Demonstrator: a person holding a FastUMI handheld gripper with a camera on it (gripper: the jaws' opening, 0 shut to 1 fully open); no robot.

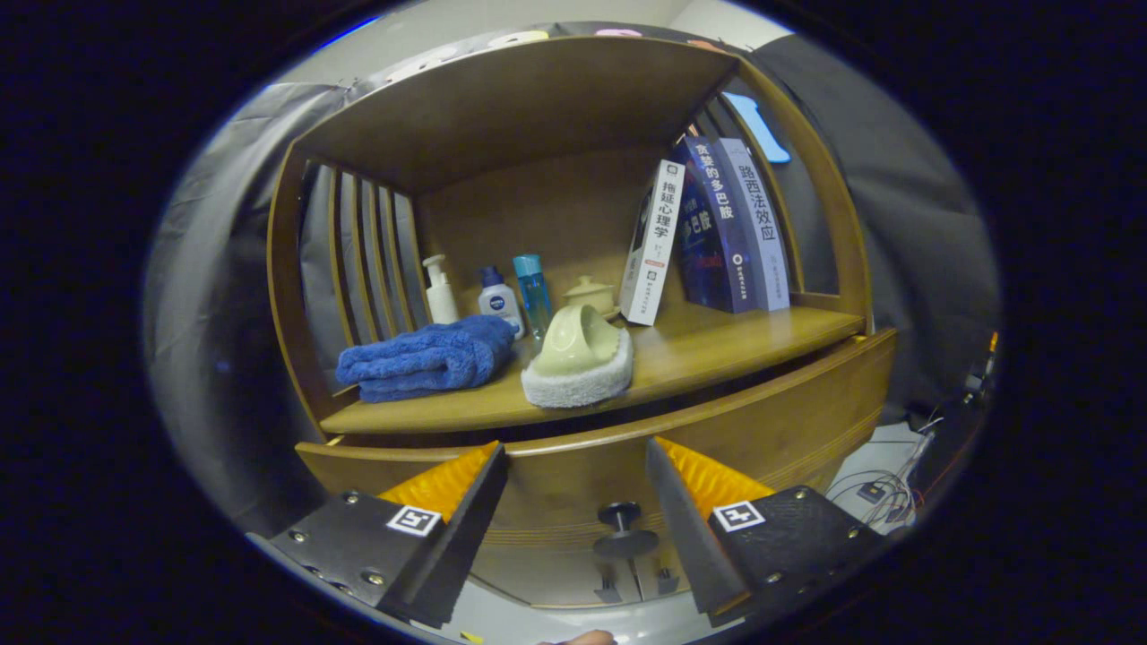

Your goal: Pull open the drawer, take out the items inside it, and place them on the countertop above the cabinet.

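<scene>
A wooden cabinet with a countertop point(735, 345) stands ahead of me. On the countertop lie a folded blue towel point(428, 358) and a pale green scrubber with a white pad point(581, 358). Below it the drawer front point(789, 421) is pulled slightly out, a dark gap showing along its top. Its dark round knob point(620, 516) sits between my fingers, a little beyond them. My gripper point(578, 457) is open and holds nothing. The drawer's inside is hidden.
At the back of the countertop stand a white pump bottle point(439, 291), a small blue-capped bottle point(499, 300), a clear blue bottle point(533, 291), a lidded cream jar point(590, 294) and three upright books point(717, 233). Cables point(883, 493) lie on the floor to the right.
</scene>
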